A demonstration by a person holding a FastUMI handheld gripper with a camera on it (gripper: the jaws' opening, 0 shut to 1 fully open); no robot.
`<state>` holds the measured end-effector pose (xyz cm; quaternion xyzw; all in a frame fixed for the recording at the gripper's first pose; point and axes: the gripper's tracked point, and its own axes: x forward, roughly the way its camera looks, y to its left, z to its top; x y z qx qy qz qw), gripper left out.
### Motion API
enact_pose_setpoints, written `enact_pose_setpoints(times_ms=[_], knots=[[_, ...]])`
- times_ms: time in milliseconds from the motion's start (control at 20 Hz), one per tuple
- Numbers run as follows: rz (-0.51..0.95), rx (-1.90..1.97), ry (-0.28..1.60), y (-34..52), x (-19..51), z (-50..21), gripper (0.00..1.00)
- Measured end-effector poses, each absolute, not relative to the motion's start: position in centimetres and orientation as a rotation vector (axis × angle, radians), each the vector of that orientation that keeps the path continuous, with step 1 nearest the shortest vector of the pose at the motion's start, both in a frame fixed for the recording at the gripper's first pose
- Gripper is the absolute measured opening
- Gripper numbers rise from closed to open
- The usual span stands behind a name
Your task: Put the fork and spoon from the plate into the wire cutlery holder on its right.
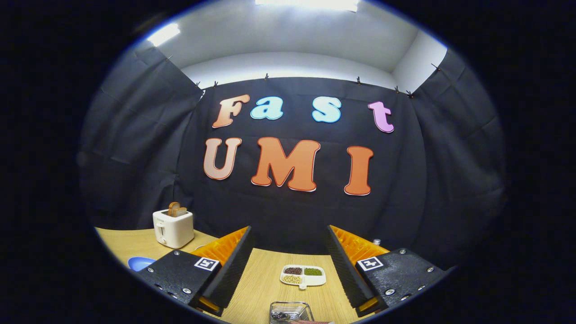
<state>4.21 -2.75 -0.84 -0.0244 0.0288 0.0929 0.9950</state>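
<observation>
The gripper (288,265) is hovering with jaws spread wide, holding nothing; the wire cutlery holder (291,312) is sitting between its fingers at six o'clock, divided dish (303,276) just beyond.

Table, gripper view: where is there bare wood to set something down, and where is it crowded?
Bare table lies between the open gripper's fingers, from the divided dish across to the left finger. More shows around the toaster. It is crowded at the near edge, where the wire holder sits just before the dish.
</observation>
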Motion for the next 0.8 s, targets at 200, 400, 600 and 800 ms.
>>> enact_pose_setpoints(times_ms=[200,400,600,800], knots=[[0.217,-0.017,0.015,-2.0,3.6,0.0,0.97],[0.236,0.0,-0.014,-1.3,2.7,0.7,0.97],[0.246,0.026,-0.035,-1.1,2.1,1.4,0.97],[0.265,0.029,-0.057,-0.5,1.4,2.7,0.97]])
